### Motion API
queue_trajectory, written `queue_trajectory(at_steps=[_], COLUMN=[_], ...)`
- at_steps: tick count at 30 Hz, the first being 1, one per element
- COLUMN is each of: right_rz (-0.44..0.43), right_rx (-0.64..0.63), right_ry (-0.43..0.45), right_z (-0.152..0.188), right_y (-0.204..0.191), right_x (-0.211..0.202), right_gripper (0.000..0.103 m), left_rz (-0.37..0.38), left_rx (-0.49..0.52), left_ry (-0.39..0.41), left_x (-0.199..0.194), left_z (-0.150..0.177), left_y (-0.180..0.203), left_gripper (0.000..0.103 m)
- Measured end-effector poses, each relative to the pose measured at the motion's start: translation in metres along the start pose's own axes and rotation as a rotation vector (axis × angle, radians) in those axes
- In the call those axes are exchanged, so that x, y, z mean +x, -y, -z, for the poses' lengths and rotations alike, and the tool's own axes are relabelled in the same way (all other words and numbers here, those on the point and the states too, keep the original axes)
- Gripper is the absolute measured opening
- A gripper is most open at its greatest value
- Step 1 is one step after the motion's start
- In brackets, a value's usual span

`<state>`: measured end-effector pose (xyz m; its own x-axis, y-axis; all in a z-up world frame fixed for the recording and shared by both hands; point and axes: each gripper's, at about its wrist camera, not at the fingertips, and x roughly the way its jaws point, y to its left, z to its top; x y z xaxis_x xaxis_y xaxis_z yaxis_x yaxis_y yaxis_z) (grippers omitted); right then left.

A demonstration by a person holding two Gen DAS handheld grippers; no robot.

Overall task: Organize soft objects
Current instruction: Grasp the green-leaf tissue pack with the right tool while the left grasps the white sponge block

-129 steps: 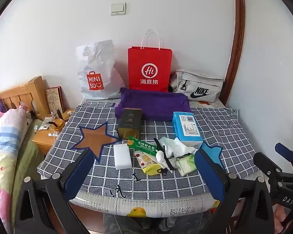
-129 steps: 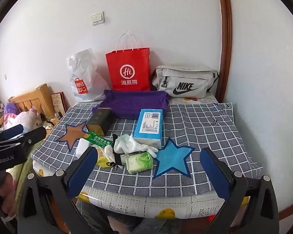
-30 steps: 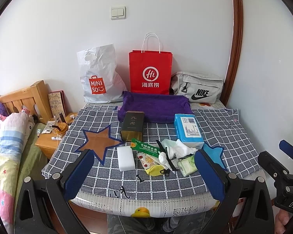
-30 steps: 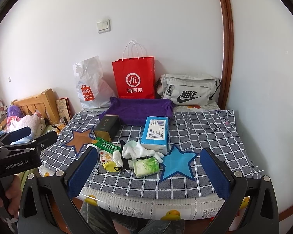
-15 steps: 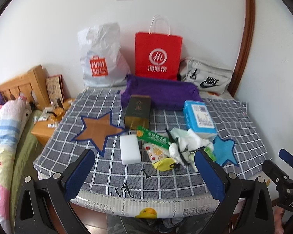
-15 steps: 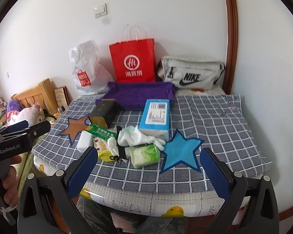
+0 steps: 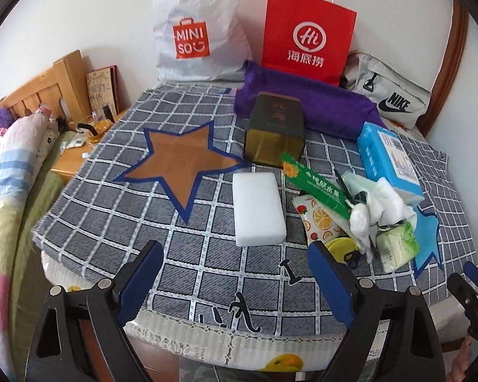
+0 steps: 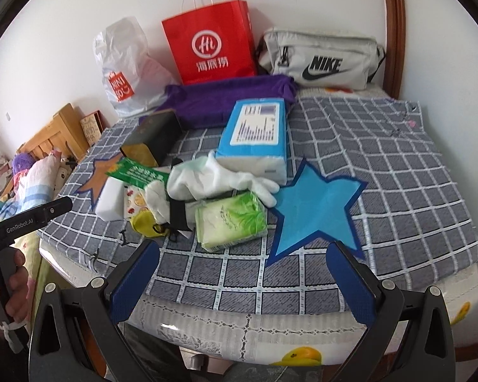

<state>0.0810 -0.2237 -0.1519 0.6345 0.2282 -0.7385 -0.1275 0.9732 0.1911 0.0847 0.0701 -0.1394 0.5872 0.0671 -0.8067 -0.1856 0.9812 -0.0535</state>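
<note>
Left wrist view looks down on a table covered by a grey checked cloth [image 7: 118, 222] bearing a brown star patch [image 7: 181, 159] on the left and a blue star patch [image 8: 315, 213] on the right. The left gripper [image 7: 235, 277] hangs over the near edge of the cloth with its jaws wide apart and closing, nothing between them. Just beyond it lies a white sponge block [image 7: 258, 208], flat on the cloth near the brown star.

Right of the sponge sits a loose heap: a green sachet [image 7: 315, 184], a fruit-printed packet [image 7: 318, 219], a yellow item [image 7: 337, 245] half buried, white gloves [image 8: 213, 181], and a green tissue pack [image 8: 231, 219] at the near right, touching the gloves. Behind the heap a blue tissue pack [image 8: 255, 133] lies flat, and a dark tin box [image 7: 275, 127] lies to its left. A folded purple towel [image 7: 318, 102] lies farther back, in front of a red paper bag [image 7: 306, 38], a white plastic bag [image 7: 194, 28] and a grey waist bag [image 8: 318, 57] against the wall.

Right wrist view shows the right gripper [image 8: 243, 280] spread wide and empty above the near cloth edge, the green tissue pack just ahead of it. At the far left a hand [image 8: 3, 286] grips the other tool's handle.
</note>
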Motion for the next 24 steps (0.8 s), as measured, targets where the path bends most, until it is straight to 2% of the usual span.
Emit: queue_trajectory(at_steps=[11,17,22,24], right_rz=[-0.039,-0.021,0.026,0.024], right_rx=[-0.042,-0.076,-0.131,-0.169], right_ry=[-0.056,-0.090,-0.061,-0.063], right_z=[0.000,0.000,0.008,0.011], right_y=[0.001,-0.010,-0.016,-0.018], right_x=[0.073,0.104,0.110,0.106], right_gripper=[0.100,0.100,0.076,0.074], left_rz=[0.049,0.081,0.057,0.055], left_rx=[-0.057,-0.051,-0.019,-0.015], left_ry=[-0.038,-0.039,-0.058,-0.063], left_x=[0.043,0.058,0.075,0.080], left_z=[-0.006,-0.013,-0.017,-0.016], left_y=[-0.013,-0.004,0.009,0.010], left_gripper=[0.091,0.091,0.091,0.091])
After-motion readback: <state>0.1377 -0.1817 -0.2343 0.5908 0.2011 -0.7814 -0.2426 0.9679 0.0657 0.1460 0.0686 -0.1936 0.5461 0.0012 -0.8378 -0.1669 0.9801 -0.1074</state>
